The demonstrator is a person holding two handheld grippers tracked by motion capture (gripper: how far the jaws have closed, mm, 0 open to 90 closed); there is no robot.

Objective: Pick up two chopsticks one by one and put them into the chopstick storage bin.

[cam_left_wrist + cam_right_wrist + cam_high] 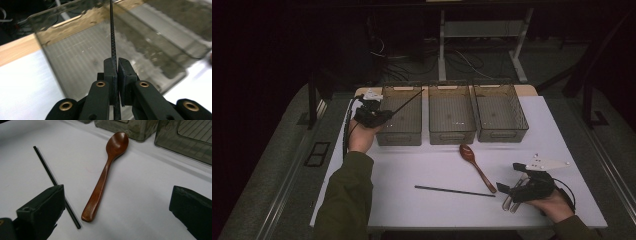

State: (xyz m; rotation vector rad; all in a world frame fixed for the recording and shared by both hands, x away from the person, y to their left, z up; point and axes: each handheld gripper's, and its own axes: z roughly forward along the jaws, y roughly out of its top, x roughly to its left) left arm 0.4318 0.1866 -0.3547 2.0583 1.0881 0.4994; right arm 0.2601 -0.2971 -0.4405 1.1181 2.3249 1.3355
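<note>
The left tool (pixel 117 75) is clamped on a thin black stick (pixel 112 32) that points up from its jaws over the leftmost bin (pixel 401 117), while the right tool (pixel 117 205) stands wide apart, a wooden spoon (pixel 105 173) lying on the bench (pixel 412 167) between its jaws.

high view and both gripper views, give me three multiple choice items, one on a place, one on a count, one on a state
1. Where does the wooden spoon lie?
A. in a bin
B. on the table
C. in a claw

2. How many bins stand in the row?
A. two
B. three
C. five

3. How is the left claw?
A. open
B. shut on the black stick
C. shut on the spoon

Answers:
1 B, it rests on the white table in front of the middle bin.
2 B, three stand side by side.
3 B, the jaws pinch the stick over the left bin.
</note>
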